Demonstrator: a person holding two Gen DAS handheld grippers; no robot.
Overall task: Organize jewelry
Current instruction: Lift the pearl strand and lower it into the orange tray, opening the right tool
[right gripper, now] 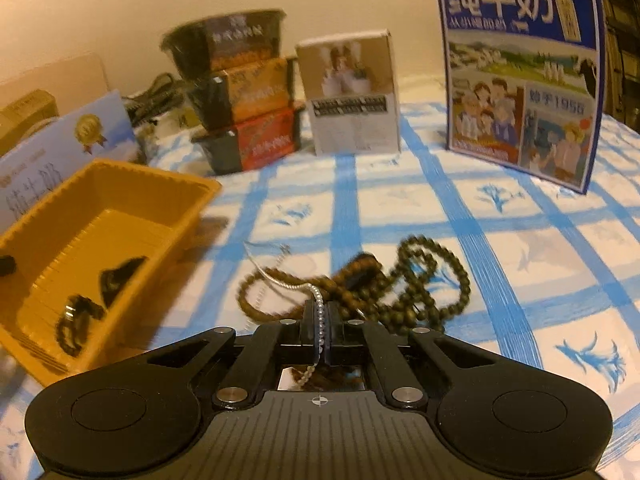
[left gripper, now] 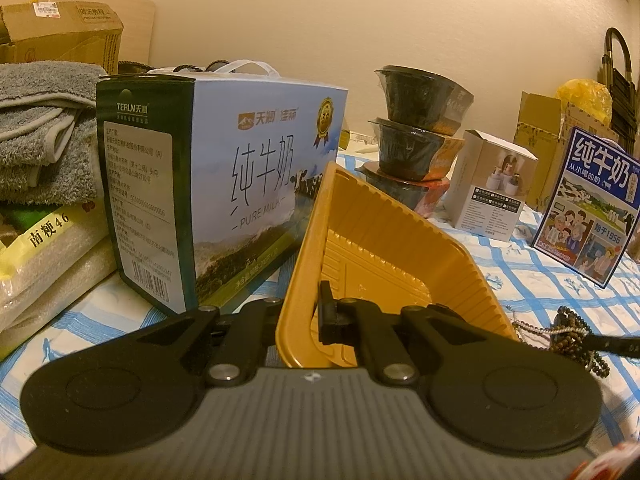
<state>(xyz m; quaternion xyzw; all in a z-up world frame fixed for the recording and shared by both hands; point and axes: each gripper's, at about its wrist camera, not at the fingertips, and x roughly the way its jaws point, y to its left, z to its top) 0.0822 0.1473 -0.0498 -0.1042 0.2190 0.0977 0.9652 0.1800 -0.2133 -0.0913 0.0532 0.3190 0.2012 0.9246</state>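
- Left gripper (left gripper: 306, 312): jaws clamped on the near wall of the yellow tray (left gripper: 384, 248), one finger inside, one outside; tray tipped up toward 12 o'clock in the left wrist view.
- Right gripper (right gripper: 320, 328): jaws pressed together on a pearl strand (right gripper: 319, 312), which runs up between the pads and trails off toward 10 o'clock as a thin chain.
- Brown bead necklaces (right gripper: 400, 284): a tangled heap on the blue-checked cloth (right gripper: 500, 240), just beyond the right gripper, from 11 to 1 o'clock; the pearl strand lies across it.
- Yellow tray, right wrist view (right gripper: 132, 176): at 9 to 10 o'clock of the gripper, near the heap but apart from it.
- Tray contents: a dark bead bracelet (right gripper: 76, 320) in the near corner and a black item (right gripper: 118, 278) just past it; blurred, kind unclear.
- Background, 12 o'clock: stacked black bowls (right gripper: 244, 92), small white carton (right gripper: 352, 92).
- Background, 1 to 2 o'clock: blue milk box (right gripper: 520, 76).
- Left wrist view, 10 o'clock: pale-blue milk case (left gripper: 224, 184).
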